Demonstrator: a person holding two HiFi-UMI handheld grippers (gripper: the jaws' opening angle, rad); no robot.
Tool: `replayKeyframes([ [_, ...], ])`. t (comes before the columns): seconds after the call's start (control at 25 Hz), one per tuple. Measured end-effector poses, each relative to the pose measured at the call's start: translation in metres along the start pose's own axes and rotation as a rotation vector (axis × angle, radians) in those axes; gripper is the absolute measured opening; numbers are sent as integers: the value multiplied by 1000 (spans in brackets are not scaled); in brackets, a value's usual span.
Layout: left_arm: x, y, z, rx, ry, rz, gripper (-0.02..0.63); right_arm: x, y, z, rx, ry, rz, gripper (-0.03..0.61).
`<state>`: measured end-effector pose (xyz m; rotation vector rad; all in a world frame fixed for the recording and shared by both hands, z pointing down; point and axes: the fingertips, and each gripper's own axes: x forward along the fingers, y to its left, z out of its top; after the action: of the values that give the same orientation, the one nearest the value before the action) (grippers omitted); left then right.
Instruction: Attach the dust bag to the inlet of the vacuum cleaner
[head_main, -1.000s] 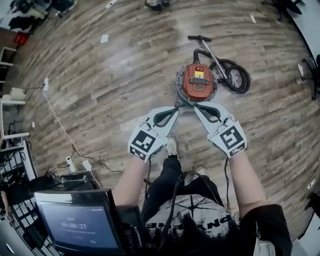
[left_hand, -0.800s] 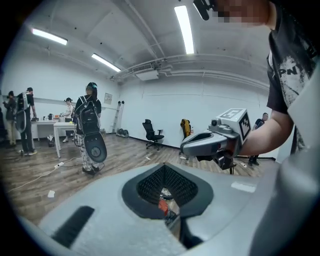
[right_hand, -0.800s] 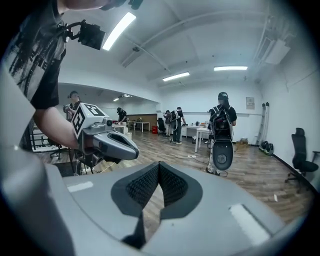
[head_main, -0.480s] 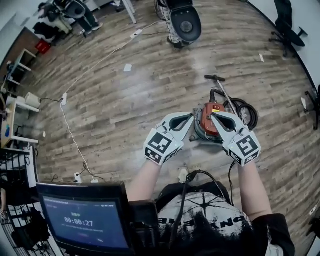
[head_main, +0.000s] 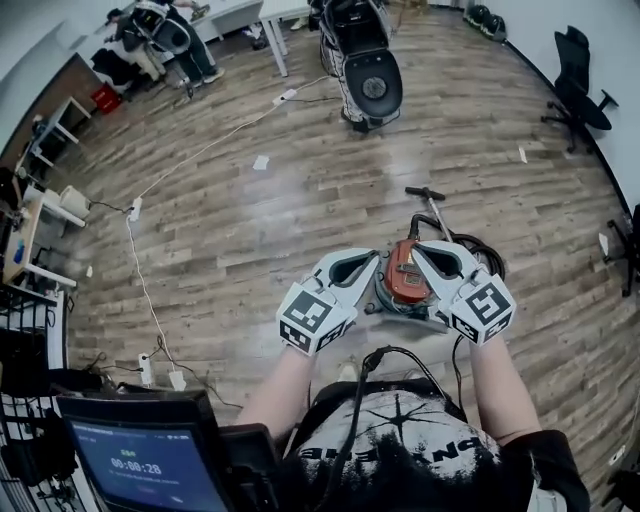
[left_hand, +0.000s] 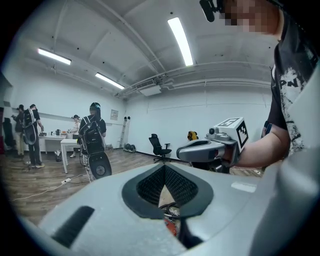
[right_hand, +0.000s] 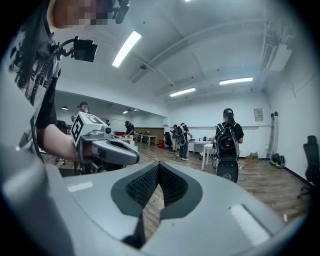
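Both left gripper (head_main: 372, 262), right gripper (head_main: 420, 250) jaws pressed together, empty; vacuum cleaner (head_main: 405, 284) below, between them.

The vacuum cleaner (head_main: 403, 281) is set on the floor (head_main: 250, 220), framed between the left gripper (head_main: 373, 262) and the right gripper (head_main: 421, 250); its hose (head_main: 492, 256) is coiled just right of it.

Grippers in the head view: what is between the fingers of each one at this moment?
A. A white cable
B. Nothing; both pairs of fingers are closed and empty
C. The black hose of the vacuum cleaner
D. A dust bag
B: the left gripper and the right gripper both have their fingers pressed together with nothing between them, and the red vacuum cleaner stands untouched on the floor.
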<state>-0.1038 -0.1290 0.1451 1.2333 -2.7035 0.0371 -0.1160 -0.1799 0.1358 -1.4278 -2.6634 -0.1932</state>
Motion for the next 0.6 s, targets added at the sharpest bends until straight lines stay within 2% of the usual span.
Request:
replayKeyframes([
  [0.28, 14, -45, 12, 12, -33, 52, 2, -50, -15, -10, 21, -21, 53, 5],
  [0.4, 18, -55, 6, 10, -22, 50, 2, -63, -19, -17, 33, -33, 30, 5],
  [0.6, 23, -60, 1, 30, 1, 41, 2, -78, -23, -26, -28, -6, -20, 5],
])
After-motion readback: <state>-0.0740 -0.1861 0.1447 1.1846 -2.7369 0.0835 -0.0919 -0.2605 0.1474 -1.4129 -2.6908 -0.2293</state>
